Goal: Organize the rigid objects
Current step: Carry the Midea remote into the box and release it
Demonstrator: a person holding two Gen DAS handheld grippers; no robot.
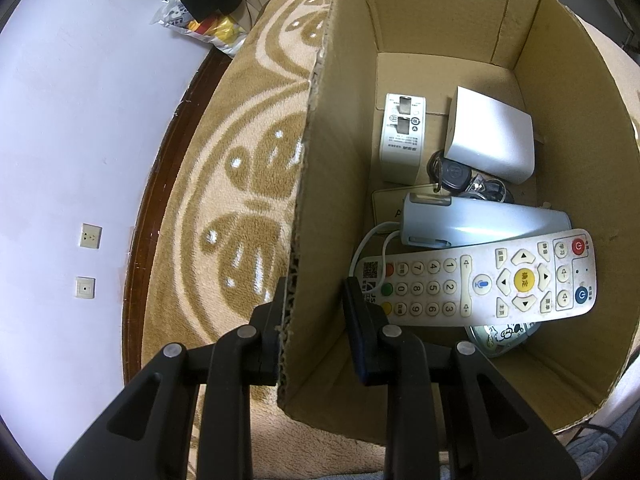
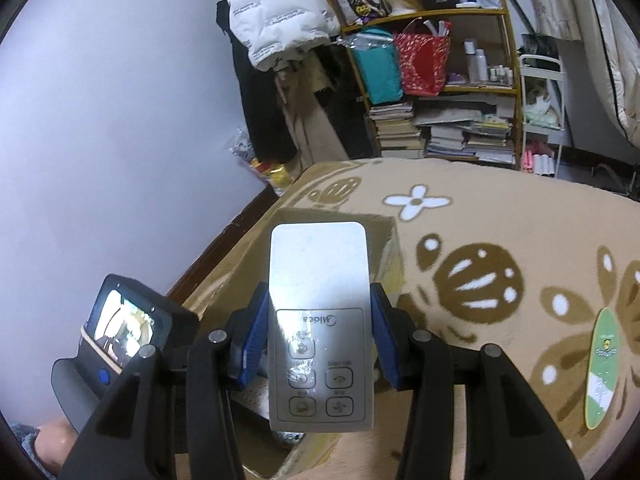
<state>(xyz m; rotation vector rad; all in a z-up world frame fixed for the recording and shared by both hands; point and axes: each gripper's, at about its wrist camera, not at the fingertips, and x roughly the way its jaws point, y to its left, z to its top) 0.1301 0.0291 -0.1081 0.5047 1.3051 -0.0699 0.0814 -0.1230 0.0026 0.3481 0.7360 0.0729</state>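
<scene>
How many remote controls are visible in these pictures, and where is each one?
2. A white remote with number keys lies inside the cardboard box; a white Midea remote is held in the right gripper above the box. Others may be hidden.

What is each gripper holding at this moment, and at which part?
The right gripper holds a white remote by its two long side edges, about mid-length. The left gripper straddles the left wall of the cardboard box; whether it pinches it cannot be told.

One cardboard box (image 1: 340,160) is recorded. Two remote controls are counted: a white keypad remote (image 1: 480,280) and a Midea remote (image 2: 320,320). One white charger (image 1: 402,136), one key bunch (image 1: 460,176), one green oval tag (image 2: 604,364).
</scene>
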